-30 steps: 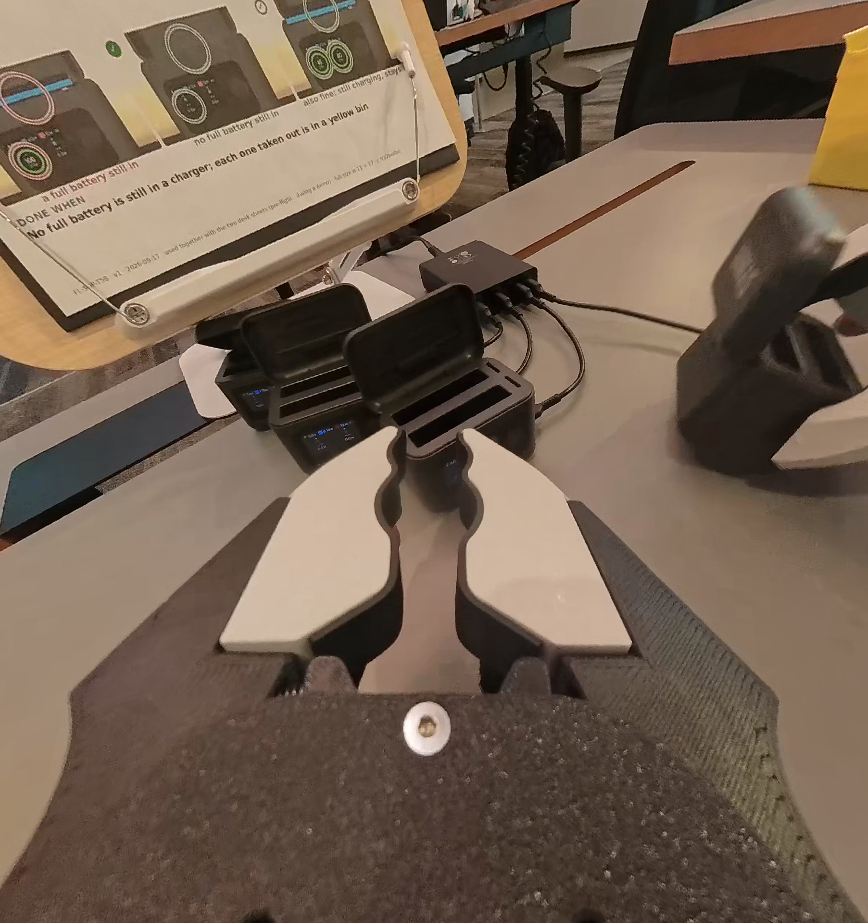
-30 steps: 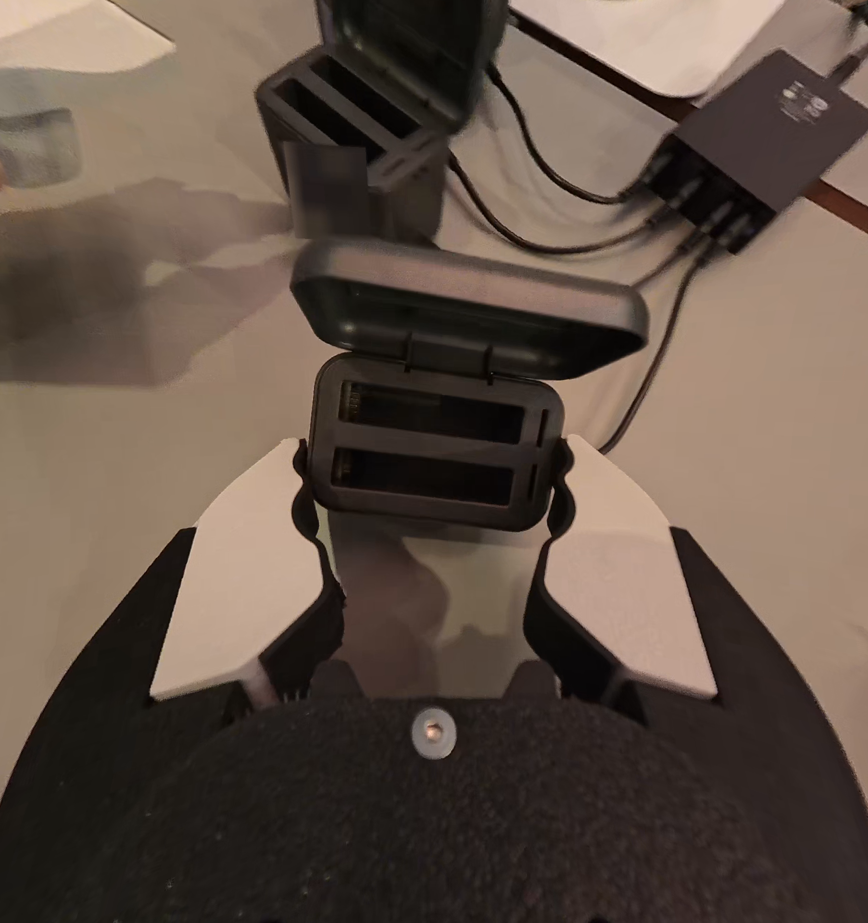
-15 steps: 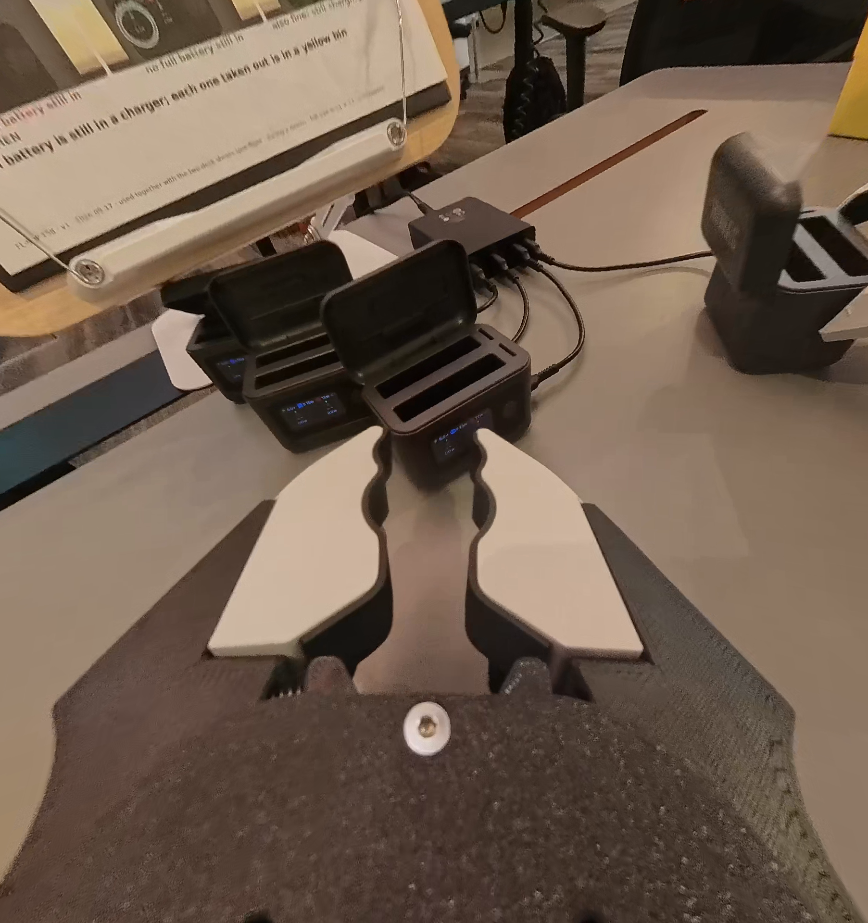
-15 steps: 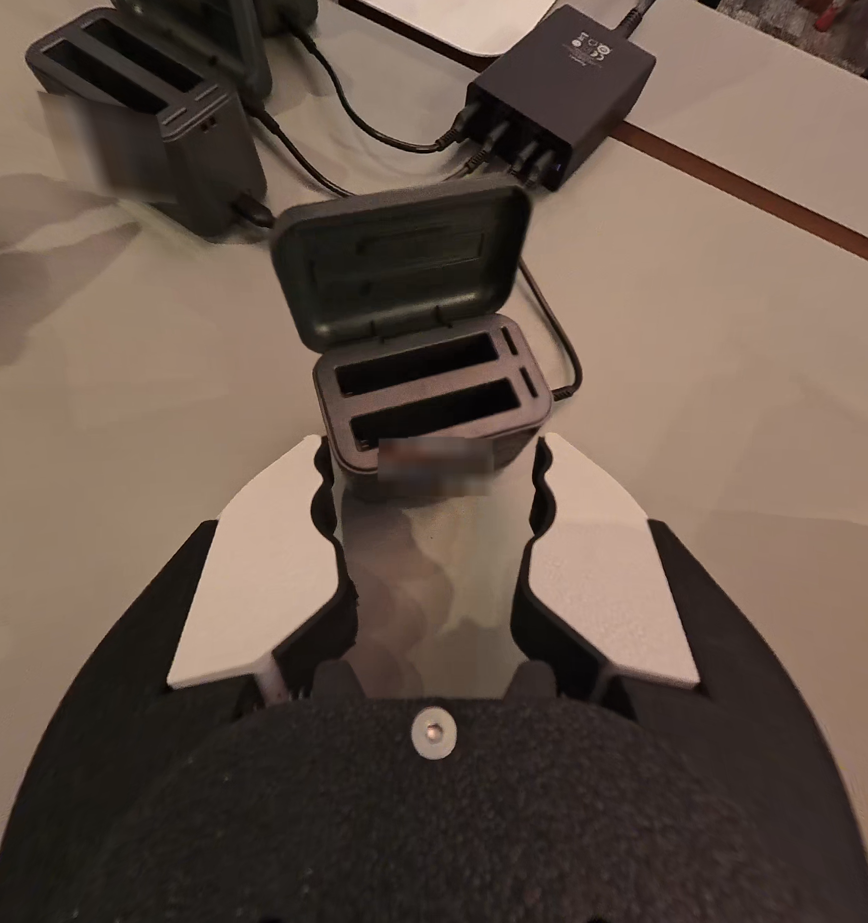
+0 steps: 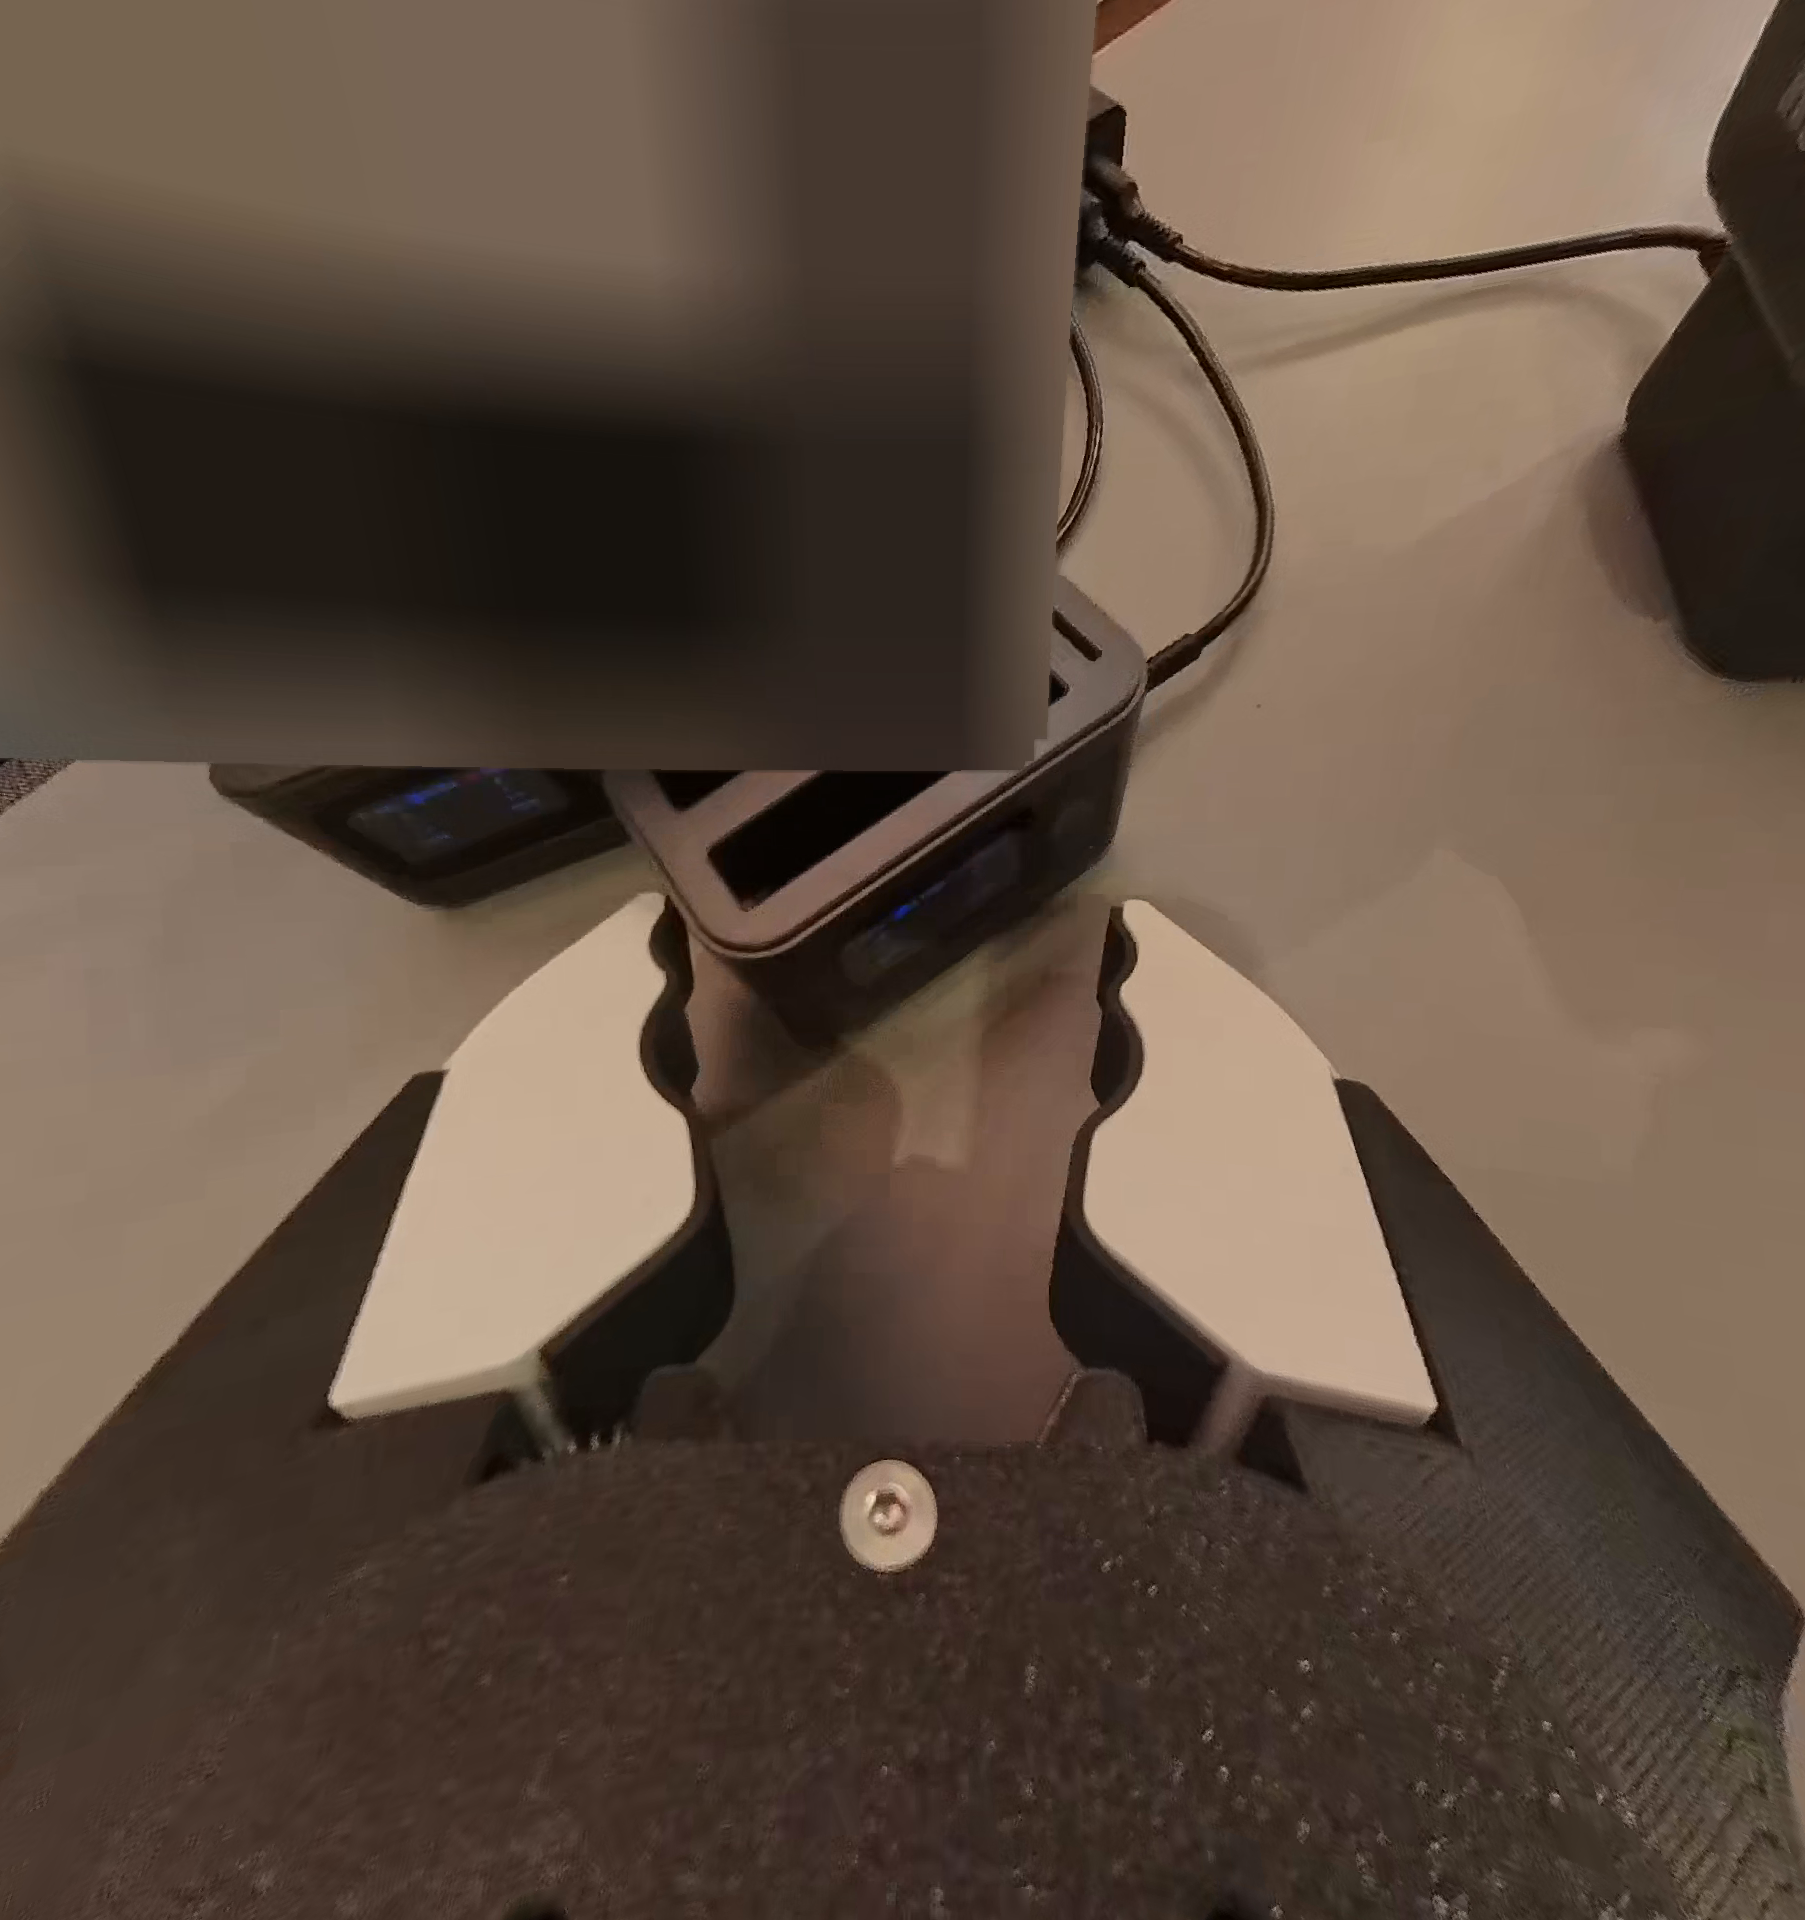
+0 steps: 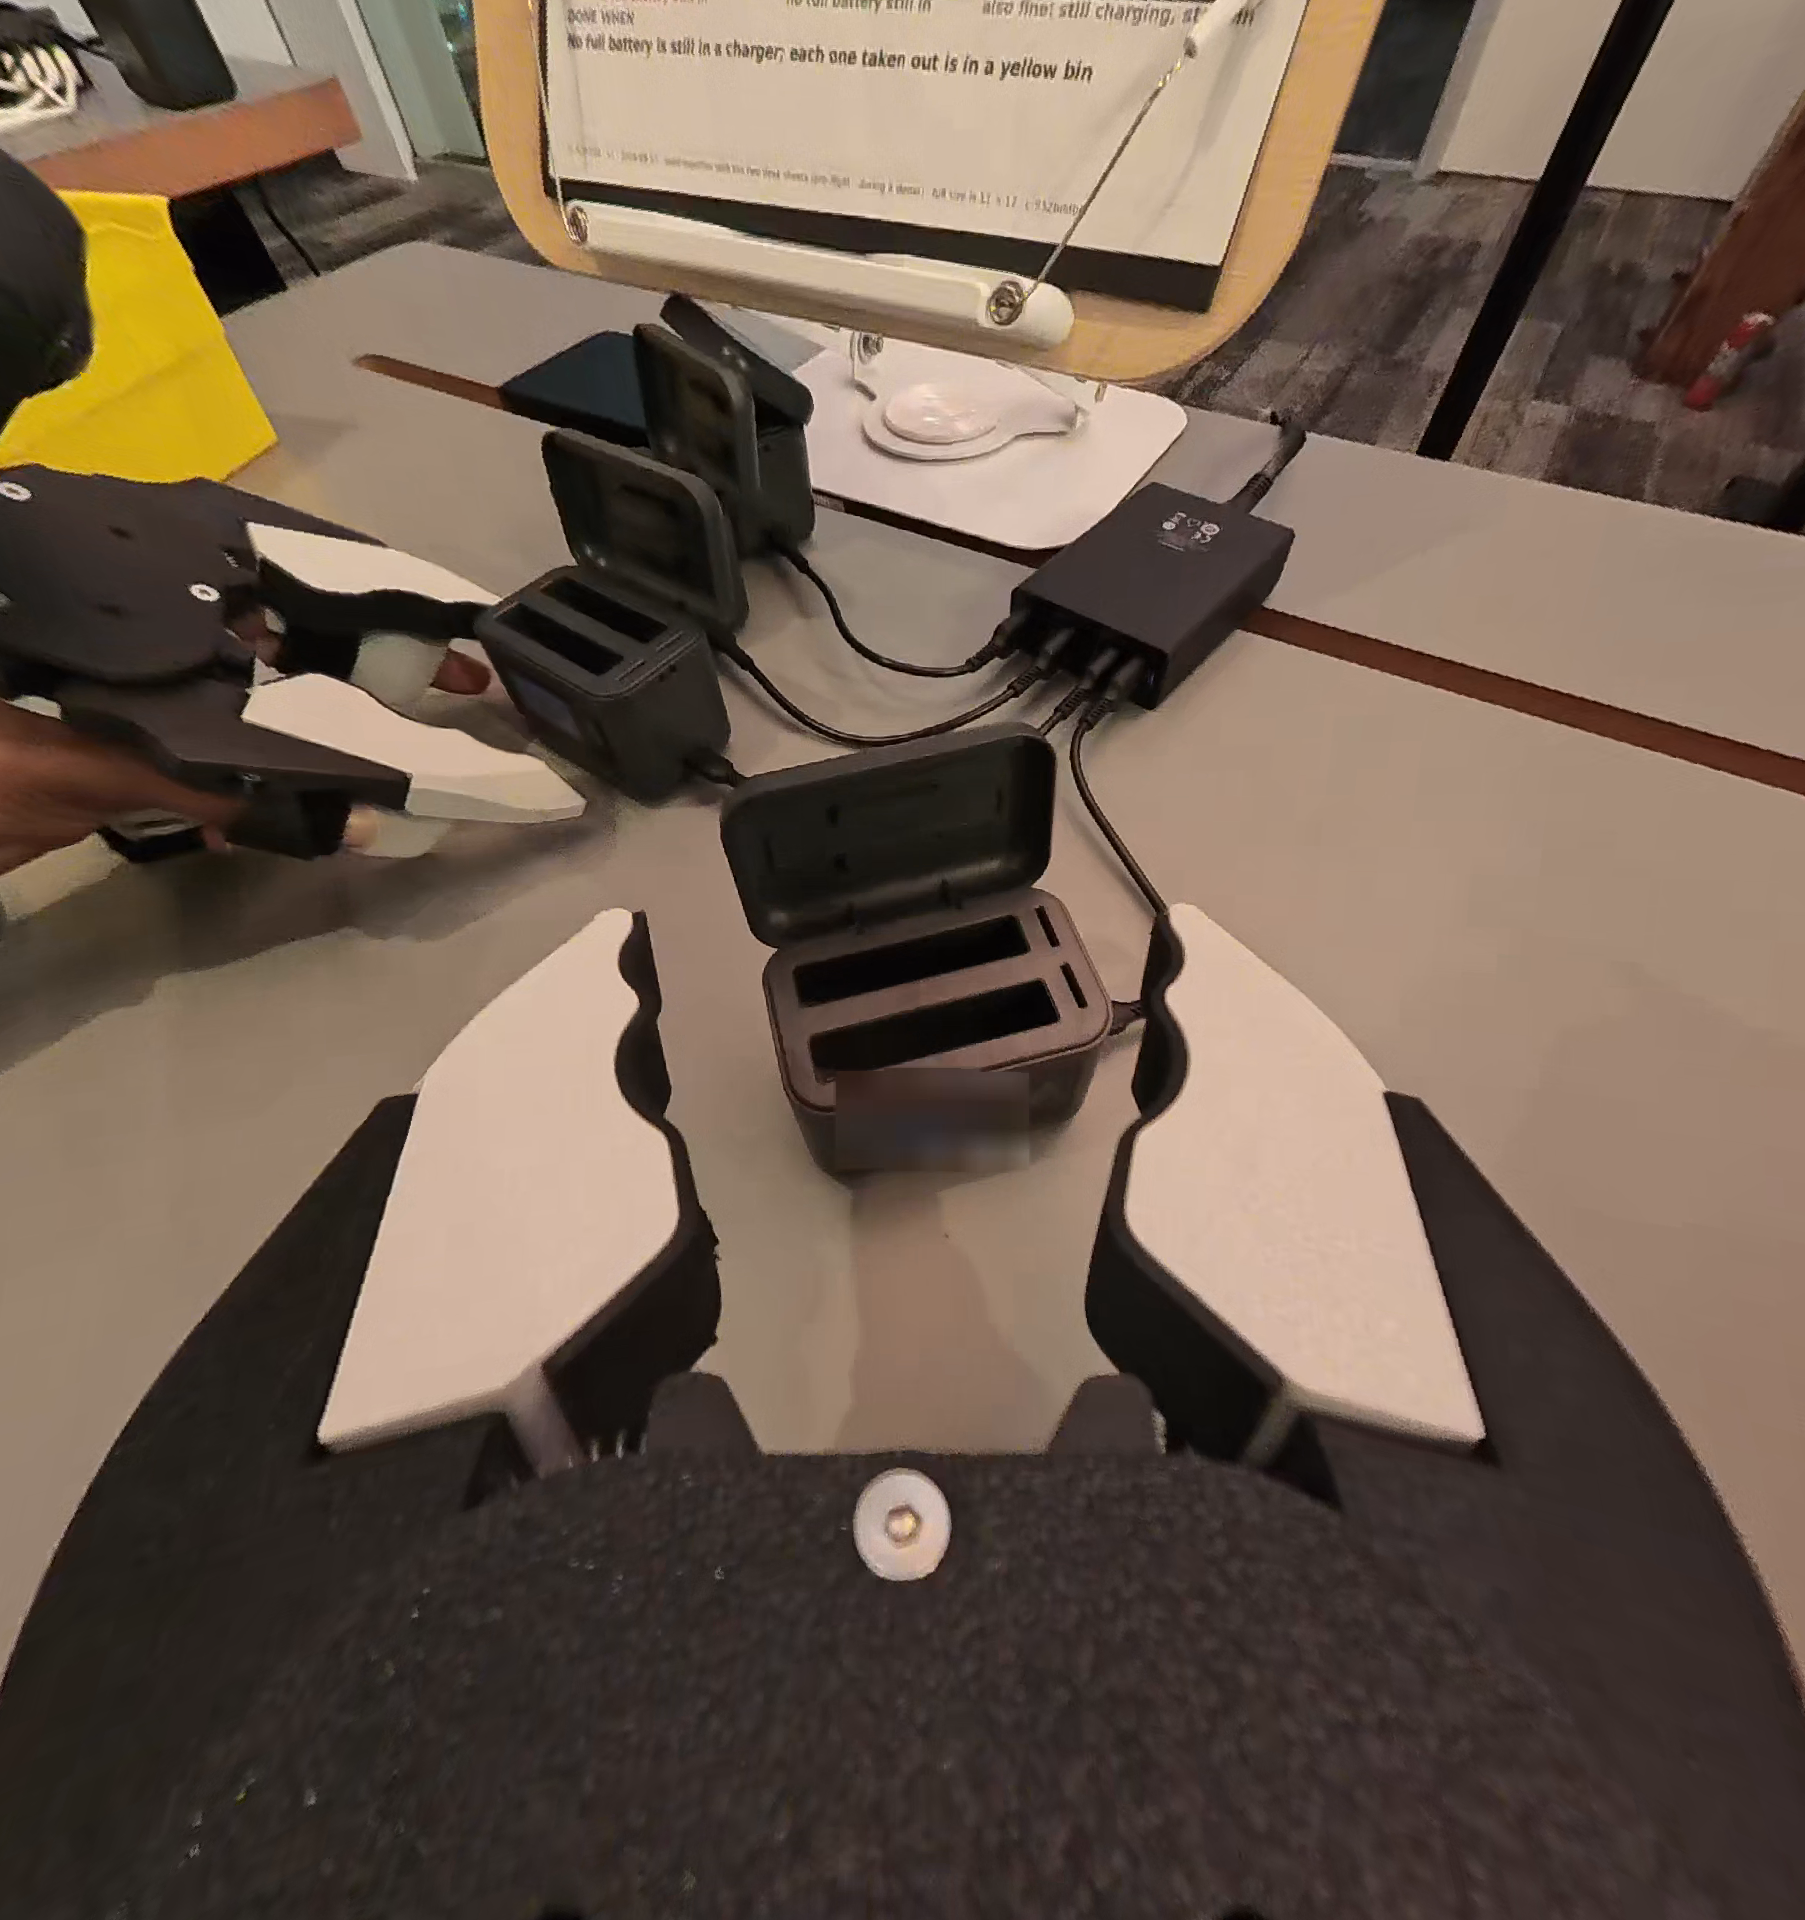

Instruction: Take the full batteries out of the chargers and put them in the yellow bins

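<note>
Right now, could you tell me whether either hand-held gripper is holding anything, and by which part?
Nothing is held. The right hand-held gripper stands open around the nearest charger without touching it; the left hand-held gripper is open at another charger.

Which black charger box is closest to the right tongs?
The open charger standing alone just ahead of the right tongs, both slots empty. The other three chargers sit farther back in a row near the left tongs.

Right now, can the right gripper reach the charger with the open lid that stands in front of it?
Probably yes. The right gripper is open and holds nothing, and the open charger stands just ahead between its fingers, on bare table. Only its cable runs near the right finger.
</note>
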Available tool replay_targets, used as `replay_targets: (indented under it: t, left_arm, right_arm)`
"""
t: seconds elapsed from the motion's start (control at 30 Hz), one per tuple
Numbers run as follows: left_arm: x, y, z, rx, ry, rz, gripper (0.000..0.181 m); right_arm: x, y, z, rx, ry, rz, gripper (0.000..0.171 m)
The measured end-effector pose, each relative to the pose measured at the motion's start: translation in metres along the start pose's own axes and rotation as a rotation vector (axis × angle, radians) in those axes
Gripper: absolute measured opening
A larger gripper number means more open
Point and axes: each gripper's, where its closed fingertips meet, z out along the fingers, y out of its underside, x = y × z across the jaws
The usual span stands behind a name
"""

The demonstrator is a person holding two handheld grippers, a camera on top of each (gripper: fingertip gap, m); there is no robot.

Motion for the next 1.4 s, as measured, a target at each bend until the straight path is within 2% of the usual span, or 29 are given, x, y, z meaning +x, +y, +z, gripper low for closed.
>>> replay_targets:
  t: [0.23, 0.57, 0.83, 1.03, 1.13, 1.2, 1.33, 1.4]
  left_arm:
    - [0.011, -0.006, 0.004, 0.012, -0.001, 0.046, 0.059]
    - [0.058, -0.019, 0.011, 0.039, 0.056, 0.202, 0.05]
    - [0.08, -0.027, 0.012, 0.077, 0.139, 0.239, 0.044]
    - [0.031, -0.044, -0.007, 0.207, 0.057, 0.04, 0.049]
    - [0.016, -0.051, -0.019, 0.283, 0.161, -0.082, 0.068]
    - [0.01, -0.052, -0.026, 0.327, 0.223, -0.149, 0.068]
    - [-0.033, -0.041, -0.022, 0.295, 0.042, -0.153, 0.064]
    - [-0.059, -0.031, -0.013, 0.238, -0.072, -0.169, 0.07]
  right_arm:
    - [-0.006, -0.008, -0.002, 0.056, -0.006, -0.01, 0.085]
    - [-0.044, -0.013, 0.003, 0.087, -0.053, -0.108, 0.08]
    - [-0.058, -0.012, 0.007, 0.102, -0.055, -0.154, 0.074]
    - [-0.046, -0.019, 0.0, 0.152, -0.015, -0.123, 0.07]
    - [-0.04, -0.021, -0.003, 0.167, -0.009, -0.104, 0.07]
    - [-0.038, -0.021, -0.004, 0.167, -0.01, -0.097, 0.069]
    - [-0.038, -0.02, -0.004, 0.165, -0.018, -0.089, 0.068]
    - [-0.039, -0.02, -0.004, 0.162, -0.024, -0.088, 0.068]
